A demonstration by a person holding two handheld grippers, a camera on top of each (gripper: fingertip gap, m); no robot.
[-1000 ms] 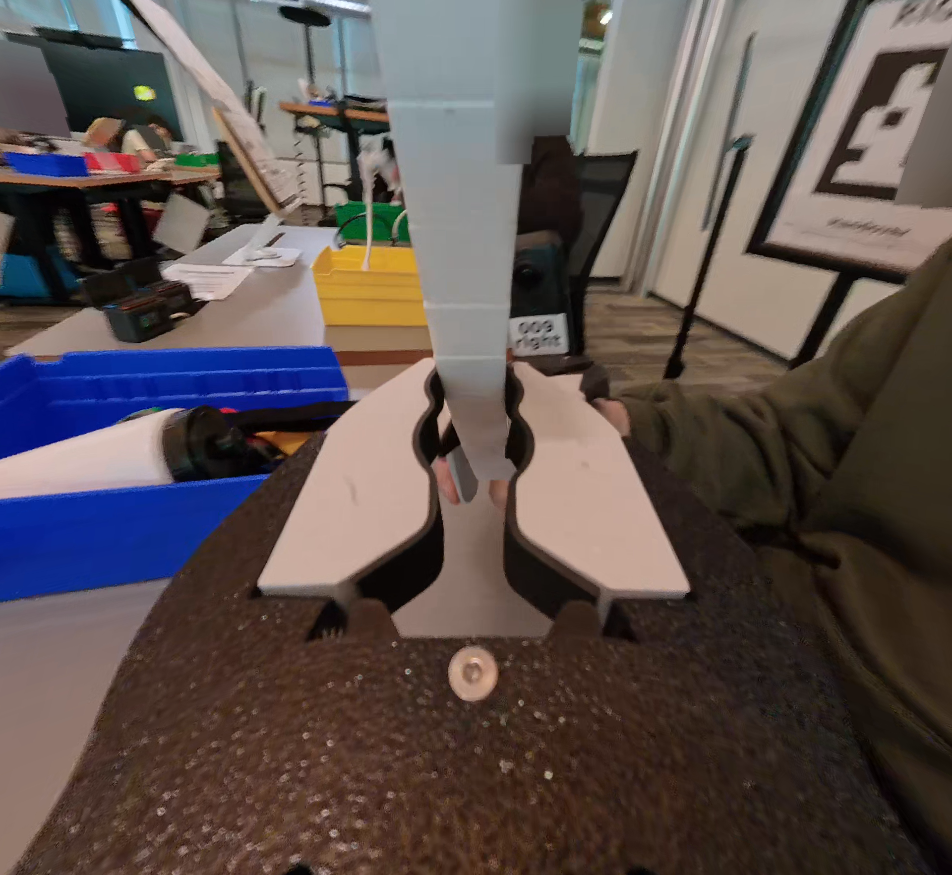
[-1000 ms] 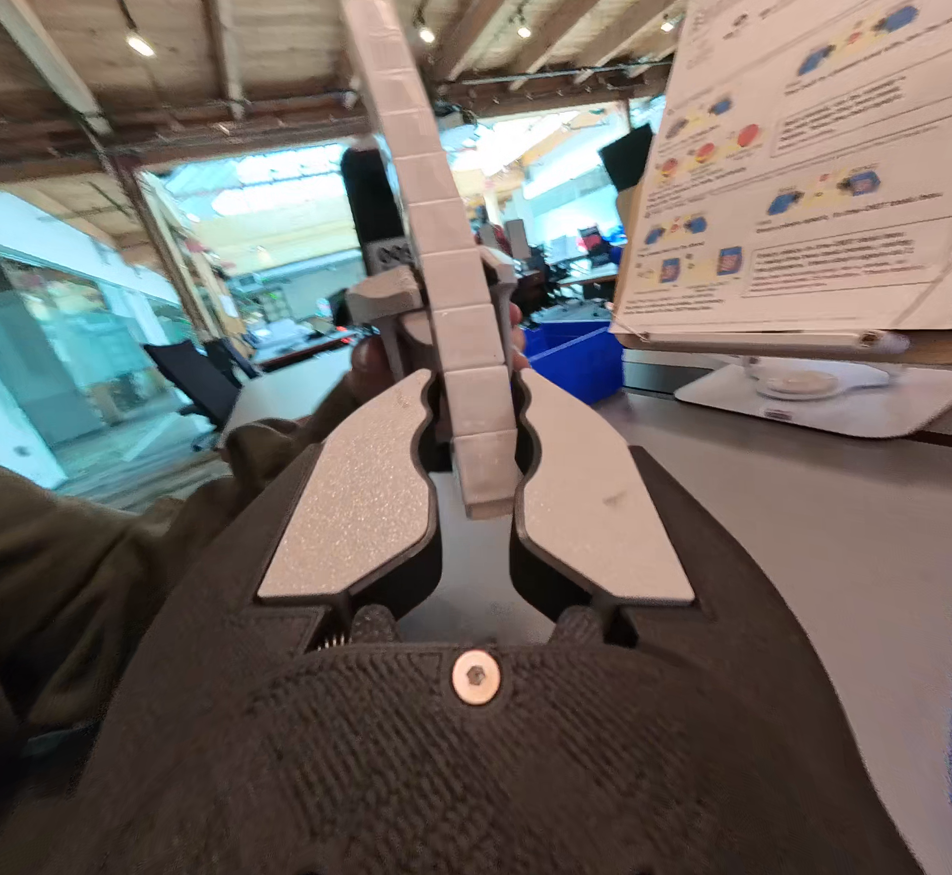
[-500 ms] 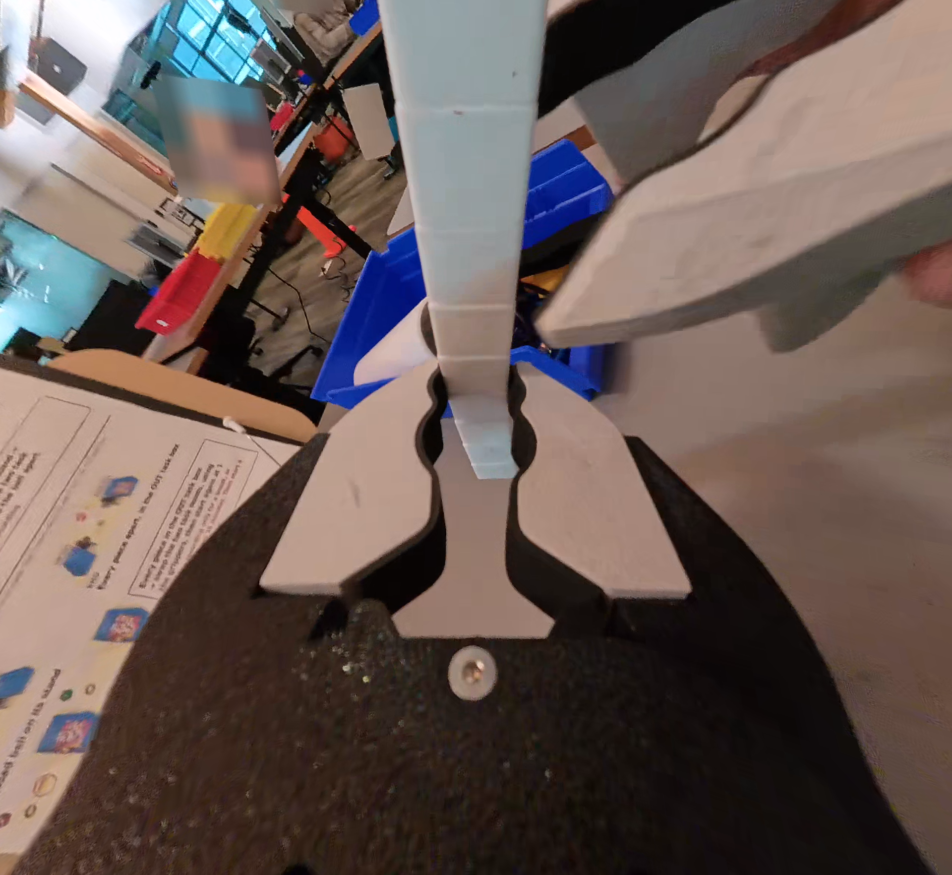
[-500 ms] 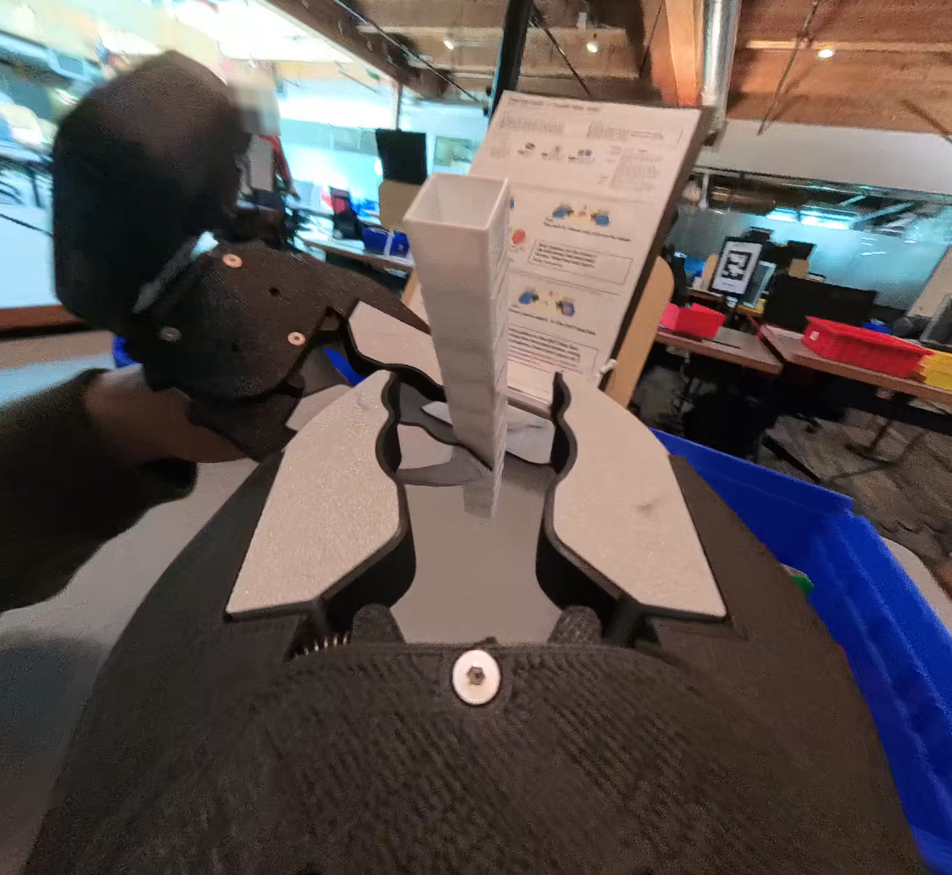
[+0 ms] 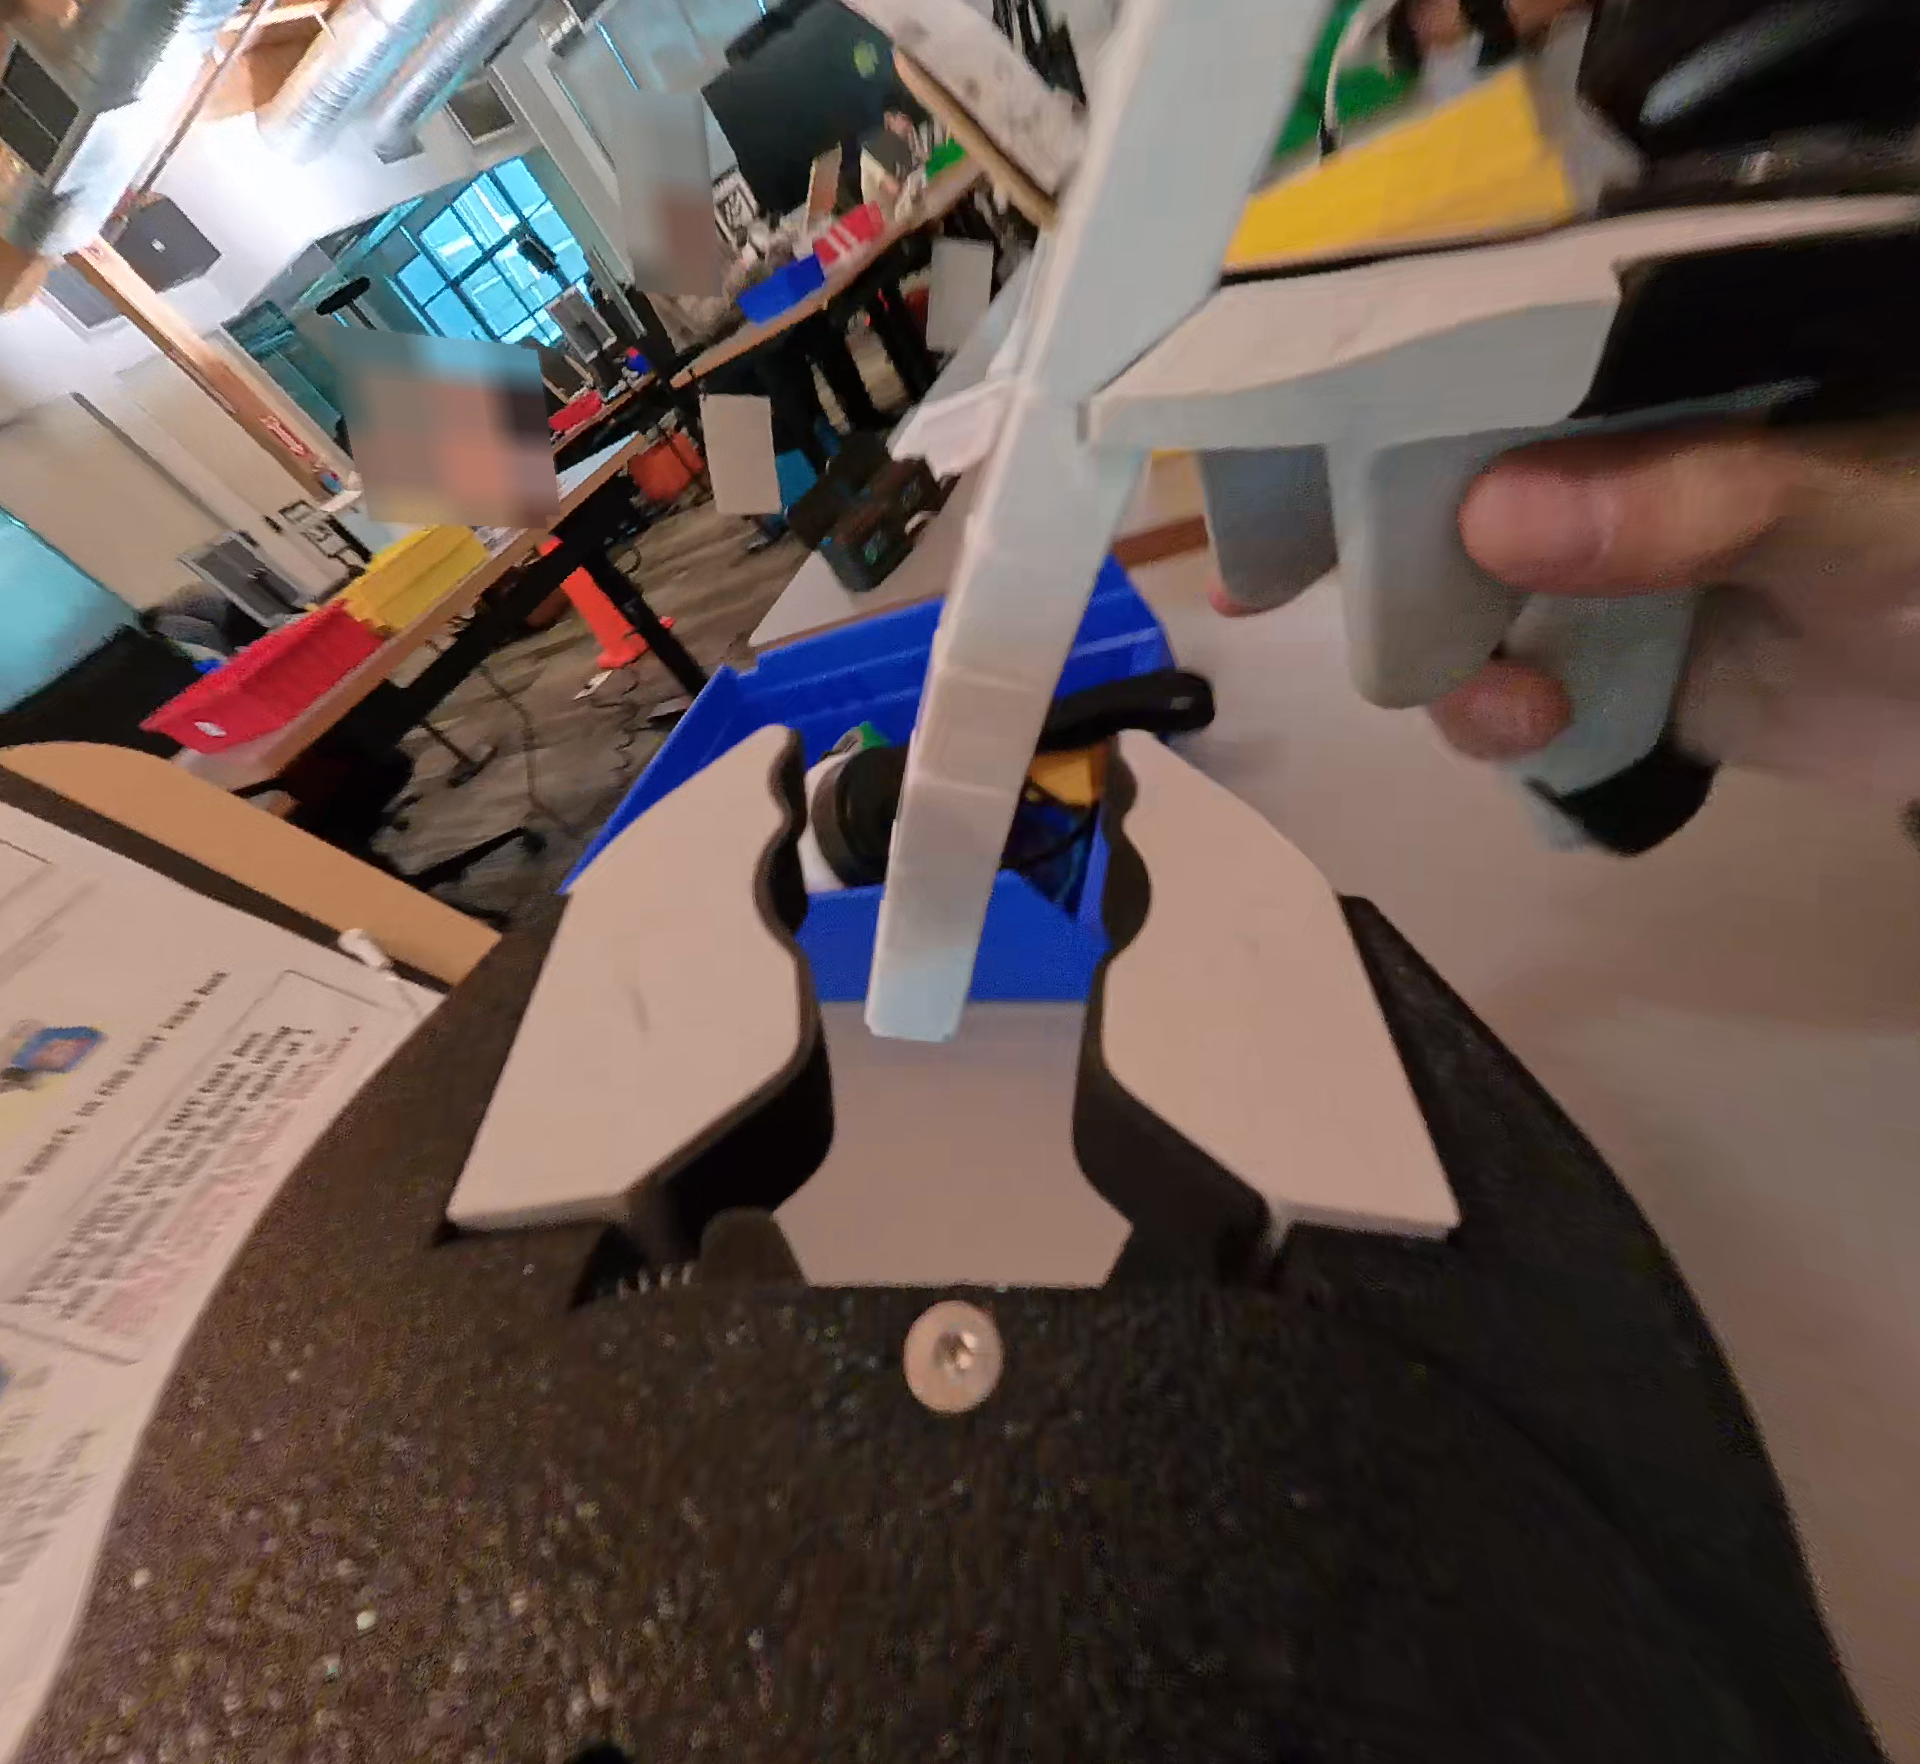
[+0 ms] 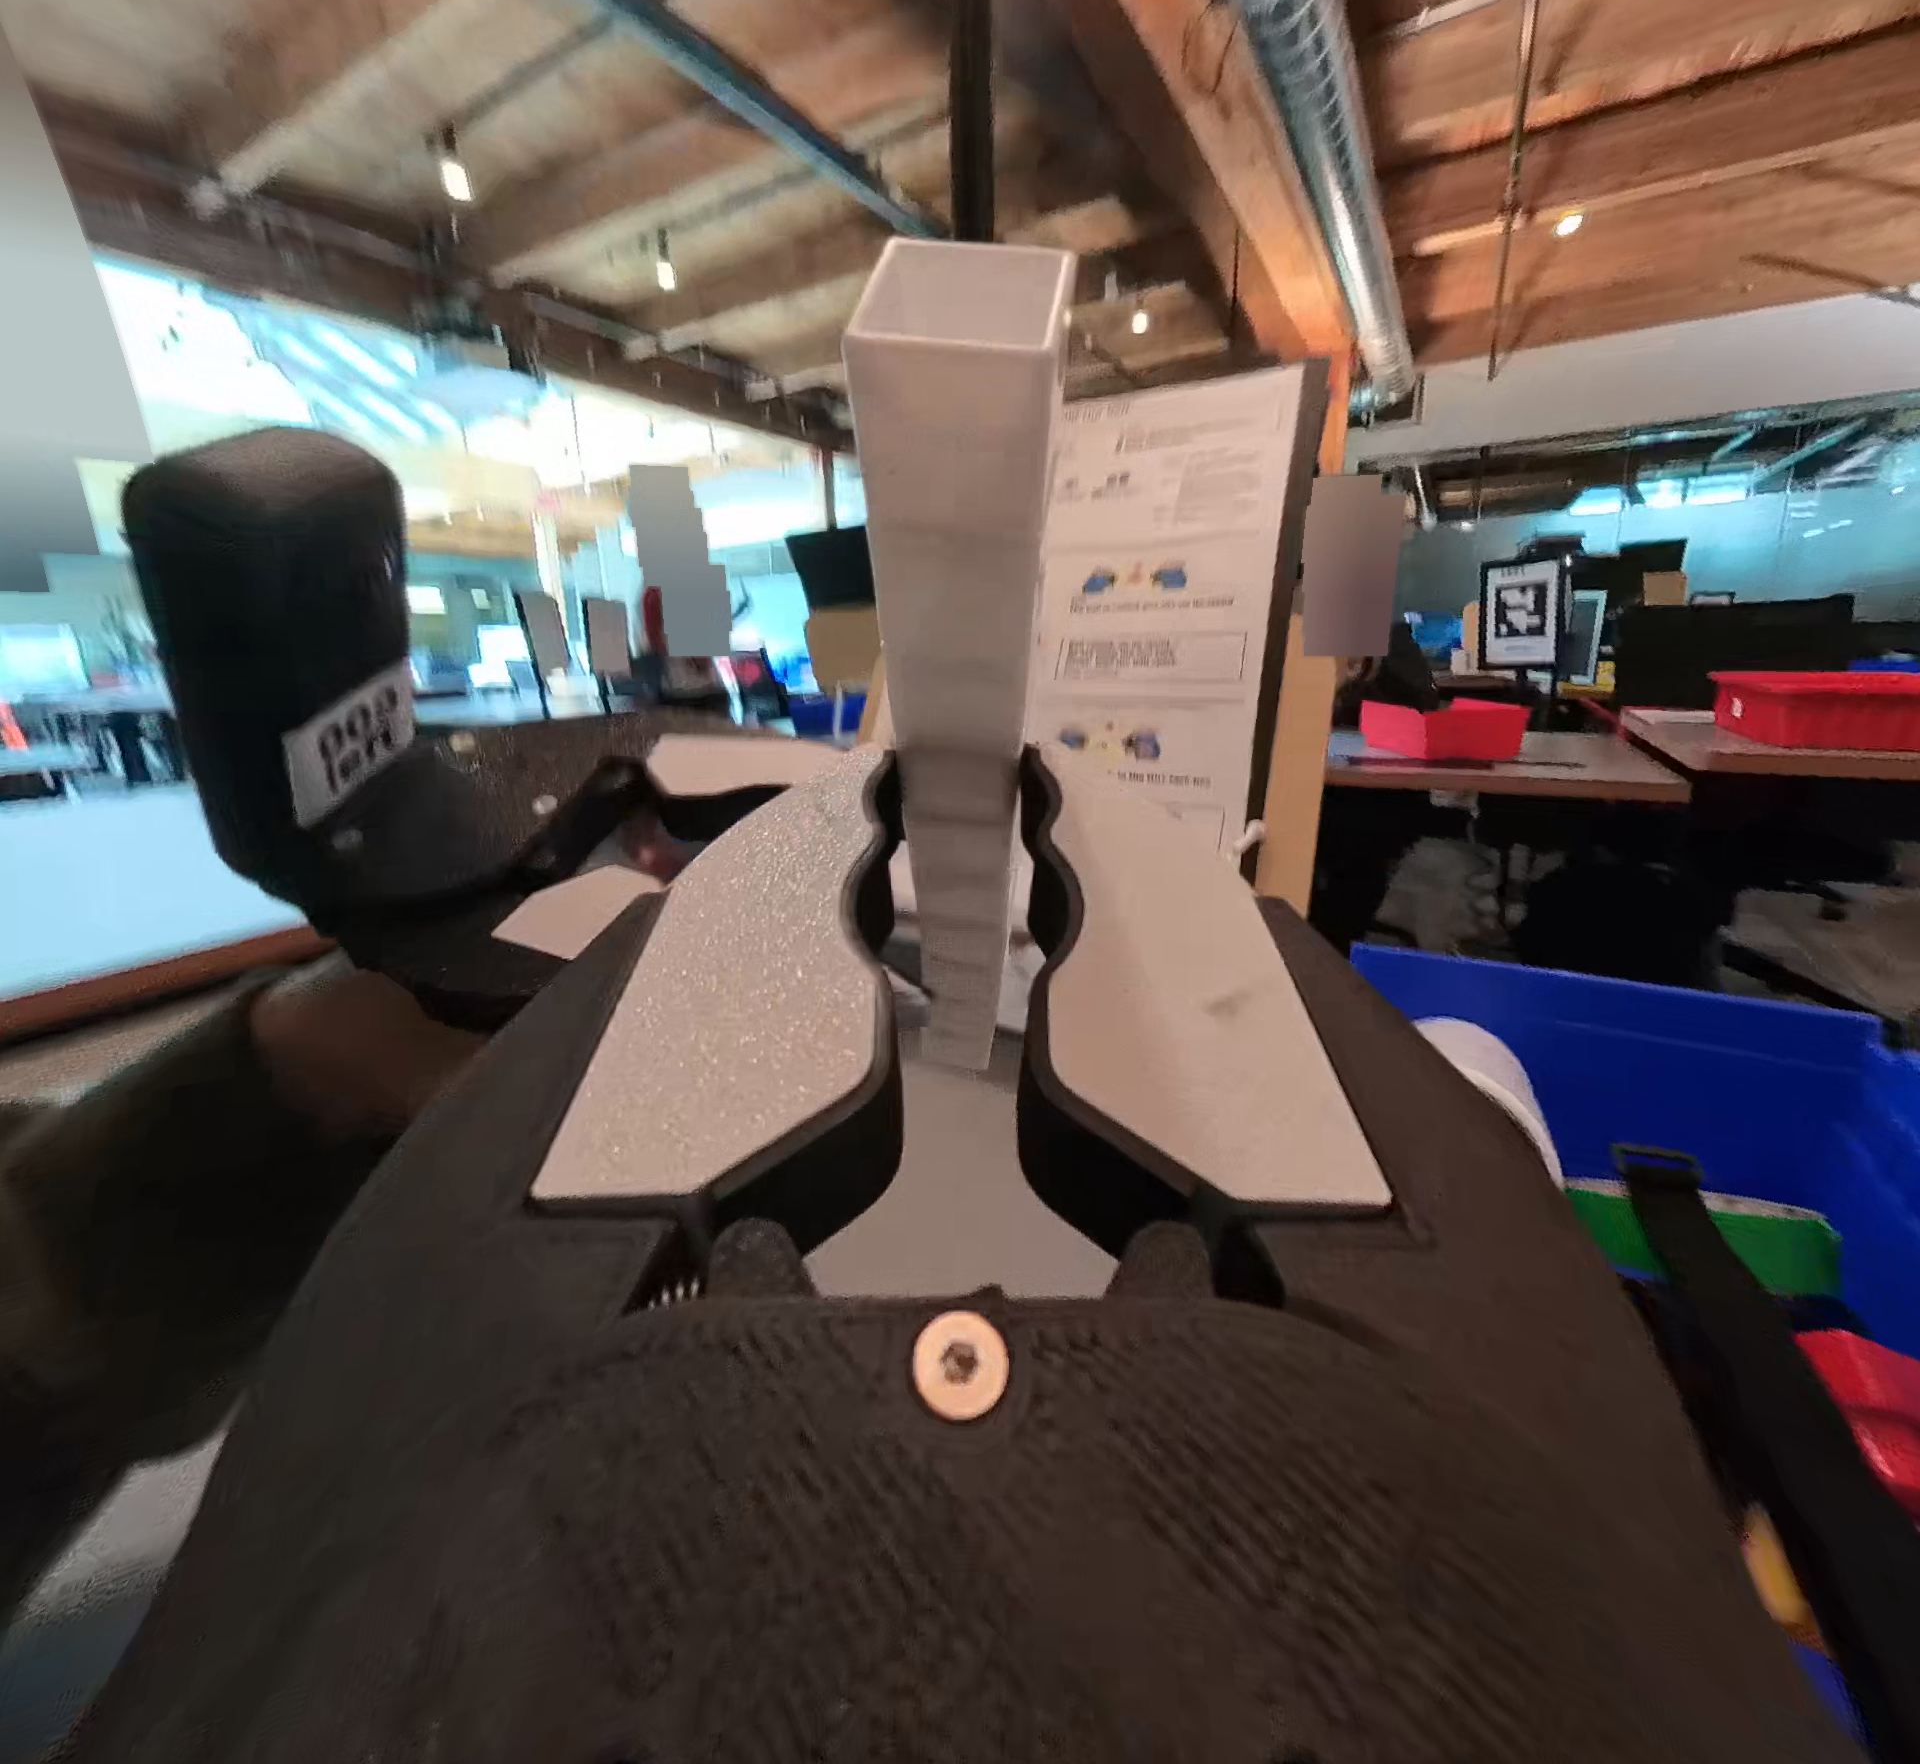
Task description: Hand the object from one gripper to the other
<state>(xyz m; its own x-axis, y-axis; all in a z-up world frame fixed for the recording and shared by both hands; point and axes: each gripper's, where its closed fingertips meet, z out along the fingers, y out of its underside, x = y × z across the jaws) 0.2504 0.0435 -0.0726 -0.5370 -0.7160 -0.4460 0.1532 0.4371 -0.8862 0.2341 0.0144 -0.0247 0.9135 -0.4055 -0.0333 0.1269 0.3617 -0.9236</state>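
At centre frame in the right wrist view, the right gripper (image 6: 961,867) pinches a tall, pale grey, hollow square plastic tube (image 6: 961,571), while the left gripper (image 5: 951,893) stands wide apart around its lower end, gripping nothing. The handover looks nearly done; next the left must back clear. Farther off stand a blue plastic bin (image 5: 935,675) and a white printed instruction sheet (image 6: 1153,592), its writing left unquoted.

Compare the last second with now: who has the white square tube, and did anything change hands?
The white square tube changed hands. A second ago both grippers were clamped on it; half a second ago only the left held it, the right open. Now the right gripper is shut on it and the left gripper has opened, its fingers clear of the tube's end. The blue bin on the table stays put, still full.
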